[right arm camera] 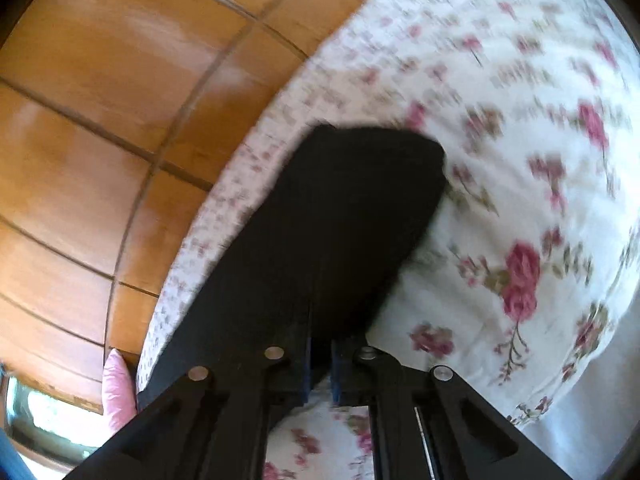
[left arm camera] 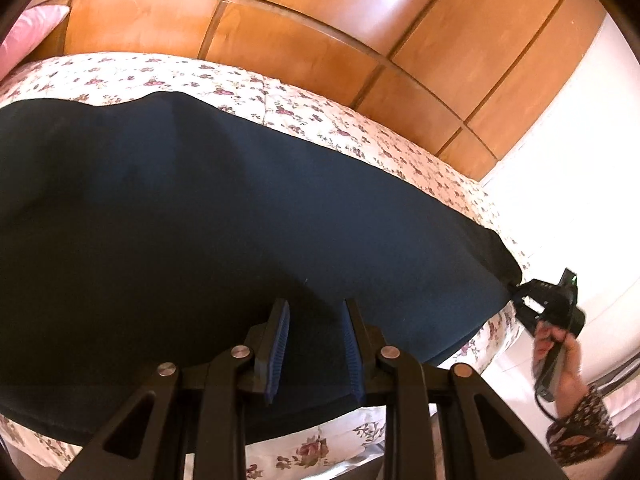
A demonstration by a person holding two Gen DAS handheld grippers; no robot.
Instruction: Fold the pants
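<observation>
I am holding the dark pants [left arm camera: 224, 216] stretched along the far edge of the bed [left arm camera: 328, 124]. The right tool [right arm camera: 320, 364] is pinching one end; the left tool [left arm camera: 316, 344] is standing partly open with fabric between its pads, grip uncertain. Keeping the cloth taut should give an even fold. The long axis is running between the tools.

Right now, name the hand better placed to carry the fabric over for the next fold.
Probably the right. The right gripper is shut on an end of the dark pants, so it can carry that end across the floral bedspread. The left gripper has fabric between parted pads.
</observation>
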